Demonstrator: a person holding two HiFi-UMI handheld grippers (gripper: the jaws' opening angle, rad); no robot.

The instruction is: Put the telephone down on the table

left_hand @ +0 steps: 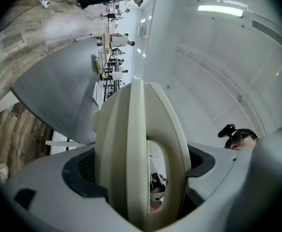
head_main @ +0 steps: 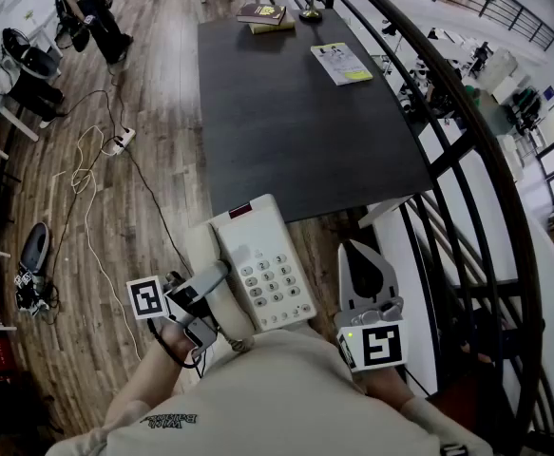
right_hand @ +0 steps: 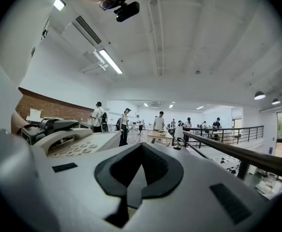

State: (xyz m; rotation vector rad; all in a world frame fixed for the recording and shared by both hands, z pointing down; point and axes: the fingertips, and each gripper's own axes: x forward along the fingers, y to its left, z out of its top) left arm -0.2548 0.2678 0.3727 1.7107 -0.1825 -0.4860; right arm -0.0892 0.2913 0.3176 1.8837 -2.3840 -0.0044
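Observation:
A cream telephone (head_main: 262, 264) with a grey keypad hangs in the air just before the near edge of the dark table (head_main: 296, 131). My left gripper (head_main: 212, 288) is shut on its handset side, from the left. In the left gripper view the telephone (left_hand: 131, 129) stands edge-on, clamped between the wide-spread jaws of the left gripper (left_hand: 143, 178). My right gripper (head_main: 355, 255) floats to the right of the telephone, apart from it, shut on nothing. The right gripper view shows the right gripper (right_hand: 141, 149) closed to a point, with the telephone (right_hand: 68, 139) at left.
Two books (head_main: 262, 12), a lamp base (head_main: 310, 12) and a yellow-edged booklet (head_main: 341, 63) lie at the table's far end. A black railing (head_main: 467, 141) runs along the right. Cables and a power strip (head_main: 120, 141) lie on the wooden floor at left, with shoes (head_main: 34, 255).

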